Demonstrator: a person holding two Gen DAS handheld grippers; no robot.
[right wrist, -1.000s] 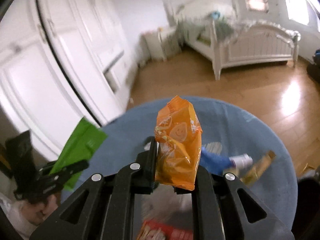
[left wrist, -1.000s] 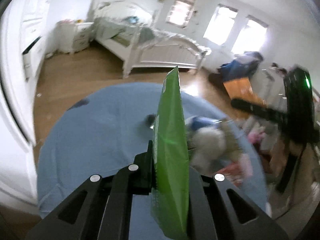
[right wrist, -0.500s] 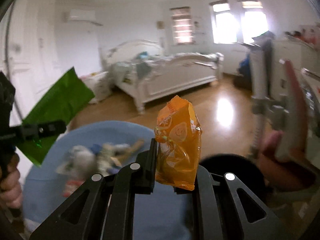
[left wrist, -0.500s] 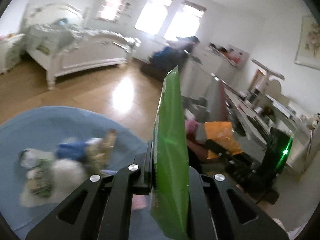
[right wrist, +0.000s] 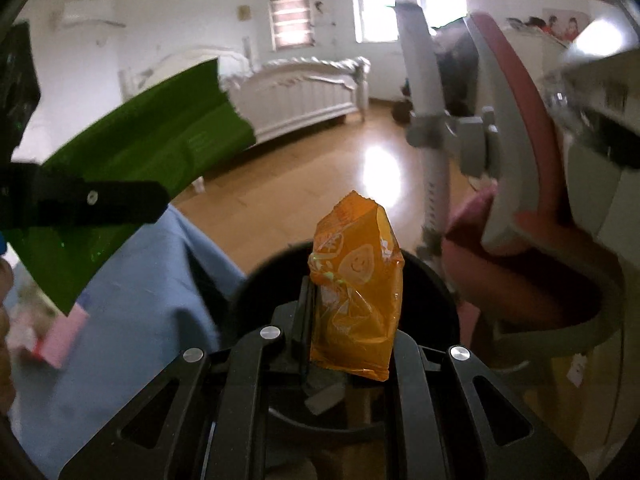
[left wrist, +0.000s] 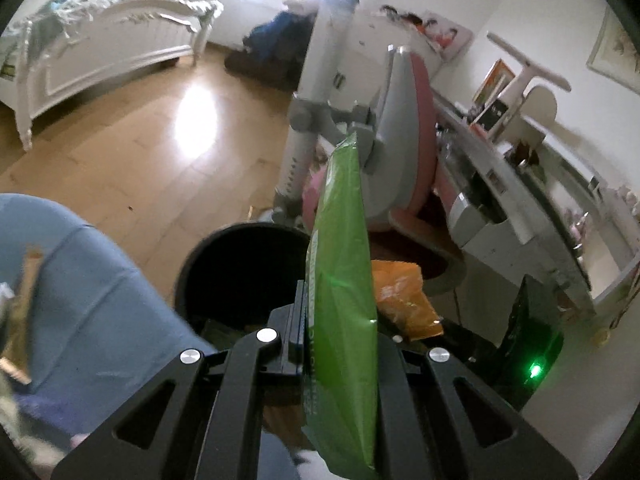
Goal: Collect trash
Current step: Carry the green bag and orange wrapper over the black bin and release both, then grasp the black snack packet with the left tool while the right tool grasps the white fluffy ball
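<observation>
The left gripper (left wrist: pixel 340 344) clamps a flat green foil packet (left wrist: pixel 344 280); the right gripper (right wrist: pixel 352 344) pinches a crinkled orange snack wrapper (right wrist: pixel 356 296). Only the right view shows the green packet's broad face. A round black bin (left wrist: pixel 240 264) sits ahead of both, beside a blue-clothed table (right wrist: pixel 152 288).

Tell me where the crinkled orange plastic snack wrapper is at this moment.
The crinkled orange plastic snack wrapper is clamped upright in the right gripper, above the round black trash bin that stands beside the blue-covered table.

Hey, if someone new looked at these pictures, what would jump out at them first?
A bright green flat snack packet stands edge-on, pinched in the left tool. A crinkled orange plastic wrapper is clamped in the right tool. Ahead of and below both sits a round black trash bin, beside the blue-covered table.
</observation>
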